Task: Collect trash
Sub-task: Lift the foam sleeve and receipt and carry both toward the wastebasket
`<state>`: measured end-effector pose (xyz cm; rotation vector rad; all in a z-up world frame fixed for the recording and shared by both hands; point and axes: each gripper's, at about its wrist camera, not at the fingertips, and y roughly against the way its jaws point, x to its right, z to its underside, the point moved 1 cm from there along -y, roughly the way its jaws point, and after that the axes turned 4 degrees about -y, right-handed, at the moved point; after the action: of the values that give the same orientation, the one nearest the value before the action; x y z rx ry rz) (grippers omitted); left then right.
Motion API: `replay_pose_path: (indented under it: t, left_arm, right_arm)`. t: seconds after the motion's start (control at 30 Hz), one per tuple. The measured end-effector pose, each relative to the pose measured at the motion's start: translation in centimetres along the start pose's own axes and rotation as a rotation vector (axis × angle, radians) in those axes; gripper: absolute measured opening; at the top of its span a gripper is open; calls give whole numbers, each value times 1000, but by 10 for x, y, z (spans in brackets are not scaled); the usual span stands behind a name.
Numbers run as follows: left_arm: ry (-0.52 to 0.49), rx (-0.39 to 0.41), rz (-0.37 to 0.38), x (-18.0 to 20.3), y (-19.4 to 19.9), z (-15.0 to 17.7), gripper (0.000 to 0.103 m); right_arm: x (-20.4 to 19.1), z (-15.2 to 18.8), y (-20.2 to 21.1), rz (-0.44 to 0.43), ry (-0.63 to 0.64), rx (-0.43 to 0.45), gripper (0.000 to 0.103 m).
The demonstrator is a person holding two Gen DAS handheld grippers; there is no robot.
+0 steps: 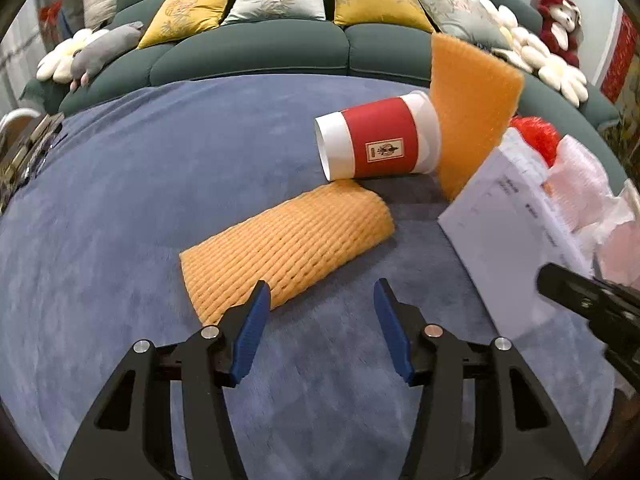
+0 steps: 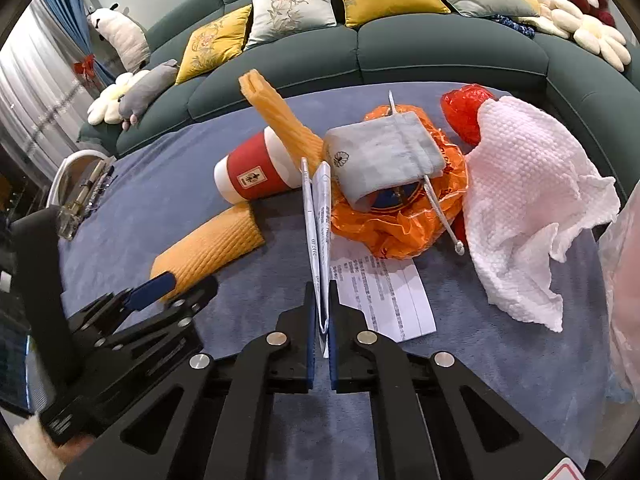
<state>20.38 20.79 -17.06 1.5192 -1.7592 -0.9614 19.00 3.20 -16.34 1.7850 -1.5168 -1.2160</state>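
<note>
My right gripper (image 2: pixel 321 304) is pinched on the near edge of a folded paper receipt (image 2: pixel 320 216), which stands on edge between the pads and runs away toward the red paper cup (image 2: pixel 256 172). My left gripper (image 1: pixel 320 300) is spread, nothing between its pads; its left pad overlaps the near corner of the orange foam sleeve (image 1: pixel 288 244) lying flat on the blue bench (image 1: pixel 120 208). Contact there I cannot tell.

Probably a home living room: cushioned sofa (image 1: pixel 248 46), plush toys (image 1: pixel 558 24).
</note>
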Motion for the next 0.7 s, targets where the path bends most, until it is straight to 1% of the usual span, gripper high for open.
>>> replay_pose_path:
  t: [0.03, 0.13, 0.2, 0.23, 0.27, 0.3, 0.33, 0.4, 0.43, 0.47, 0.53, 0.57, 0.63, 0.7]
  left_arm:
    - [-3, 3, -4, -2, -1, -2, 51]
    - [-3, 57, -17, -9, 5, -13, 52]
    - [6, 81, -10, -14, 7, -18, 60]
    - [0, 96, -15, -16, 8, -21, 60]
    - [-18, 114, -13, -18, 7, -24, 61]
    - [-41, 118, -1, -19, 4, -27, 67]
    - [-57, 116, 13, -19, 2, -28, 69]
    - [-107, 117, 40, -19, -7, -29, 70]
    - [-139, 98, 62, -18, -15, -30, 70]
    - [-152, 82, 69, -19, -20, -29, 70]
    - [-176, 37, 127, -20, -32, -27, 70]
    - [-184, 19, 137, -20, -37, -26, 70]
    - [-210, 34, 137, -17, -36, -23, 69]
    - [-236, 34, 130, -14, -34, -18, 59]
  right_arm:
    - [-1, 0, 0, -3, 1, -1, 5]
    - [-3, -1, 1, -14, 2, 0, 5]
    - [-4, -3, 2, -22, -4, 3, 5]
    - [-4, -4, 2, -26, -9, 5, 5]
    - [-5, -6, 2, -29, -13, 6, 5]
    - [-5, -7, 1, -30, -16, 5, 5]
    - [-3, -7, 1, -32, -18, 3, 5]
    - [-3, -8, -1, -37, -26, 0, 5]
    - [-3, -9, -2, -37, -29, 1, 5]
    - [-4, -9, -2, -37, -31, 2, 5]
    - [-6, -10, -3, -39, -33, 4, 5]
    - [-6, -11, -3, -38, -32, 3, 5]
    - [-7, -11, -3, -36, -28, 2, 5]
    - [-8, -10, -3, -37, -27, 1, 5]
